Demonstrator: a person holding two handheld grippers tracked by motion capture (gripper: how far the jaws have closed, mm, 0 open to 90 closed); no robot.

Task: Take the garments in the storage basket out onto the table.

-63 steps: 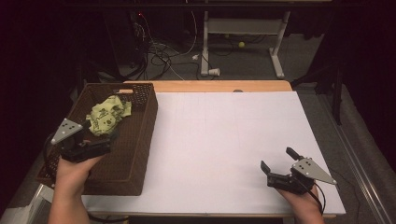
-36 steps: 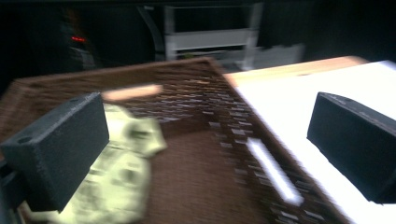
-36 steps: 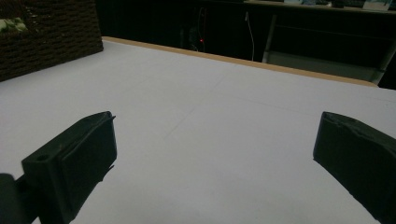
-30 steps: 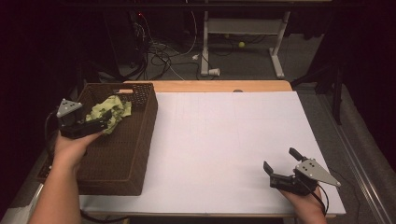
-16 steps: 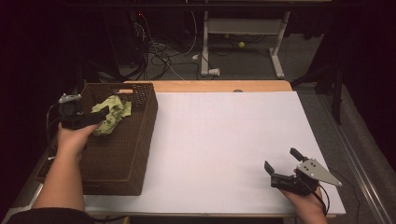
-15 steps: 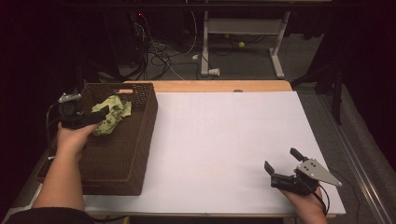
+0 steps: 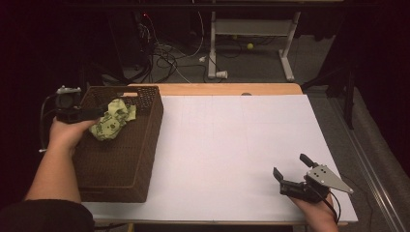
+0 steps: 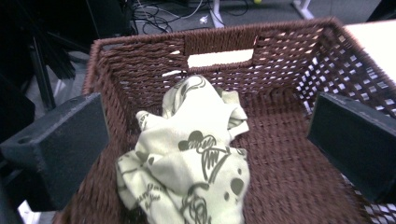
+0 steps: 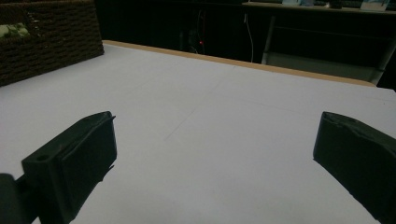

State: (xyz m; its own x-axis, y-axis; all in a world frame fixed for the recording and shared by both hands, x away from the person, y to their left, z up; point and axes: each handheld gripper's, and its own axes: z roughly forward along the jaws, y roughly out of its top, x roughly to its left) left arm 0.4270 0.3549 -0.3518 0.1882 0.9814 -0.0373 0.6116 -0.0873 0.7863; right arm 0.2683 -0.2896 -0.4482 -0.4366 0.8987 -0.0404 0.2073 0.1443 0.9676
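A pale green patterned cloth (image 7: 113, 118) lies crumpled in the far end of a brown wicker basket (image 7: 145, 140) at the table's left. My left gripper (image 7: 98, 111) hovers over the basket's far left rim and points at the cloth. Its jaws have just been opening and now stand wide. In the left gripper view the cloth (image 8: 191, 163) lies below and ahead of the left gripper (image 8: 208, 121), with neither pad touching it. My right gripper (image 7: 290, 165) rests open near the front right of the table, with nothing in it (image 9: 215, 140).
A white sheet (image 7: 232, 145) covers the tabletop between the basket and my right hand. The basket wall (image 9: 46, 42) stands far off in the right gripper view. Cables and a metal table frame (image 7: 251, 29) lie on the dark floor behind.
My left hand has drawn back to the left and farther away, from over the basket to its left rim. The cloth has stayed behind in the basket. The right hand has kept still.
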